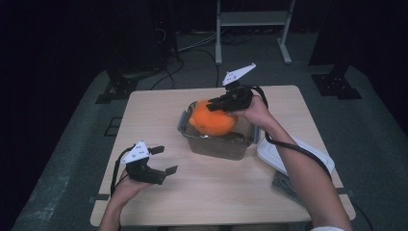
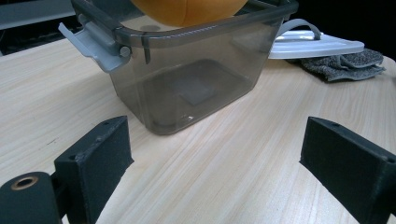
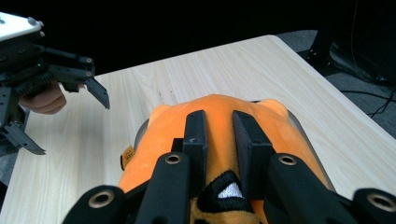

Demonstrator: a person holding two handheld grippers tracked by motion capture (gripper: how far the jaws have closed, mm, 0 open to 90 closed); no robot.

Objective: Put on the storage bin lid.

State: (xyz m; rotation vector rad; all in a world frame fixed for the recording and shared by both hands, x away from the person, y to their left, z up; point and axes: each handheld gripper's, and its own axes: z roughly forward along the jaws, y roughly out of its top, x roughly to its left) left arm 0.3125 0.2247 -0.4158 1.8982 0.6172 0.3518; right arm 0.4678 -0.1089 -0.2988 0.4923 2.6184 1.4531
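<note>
An orange plush toy (image 1: pixel 211 119) hangs over the open mouth of a clear grey plastic container (image 1: pixel 219 147) at the table's middle. My right gripper (image 1: pixel 215 105) is shut on the toy's top, pinching a fold of the orange plush (image 3: pixel 285 135) between its jaws (image 3: pixel 219 125). The toy's underside (image 2: pixel 187 9) sits at the container's rim, and the container (image 2: pixel 187 88) has nothing on its floor. My left gripper (image 1: pixel 164 159) hovers open over the table's front left, apart from the container, with bare wood between its jaws (image 2: pixel 215 158). The left gripper (image 3: pixel 74 126) also shows in the right gripper view.
A white lid (image 1: pixel 284 154) lies on a grey cloth (image 1: pixel 286 183) at the table's right edge, beside the container. A grey latch (image 2: pixel 95 44) sticks out from the container's rim. Stands and cables sit on the floor beyond the table's far edge.
</note>
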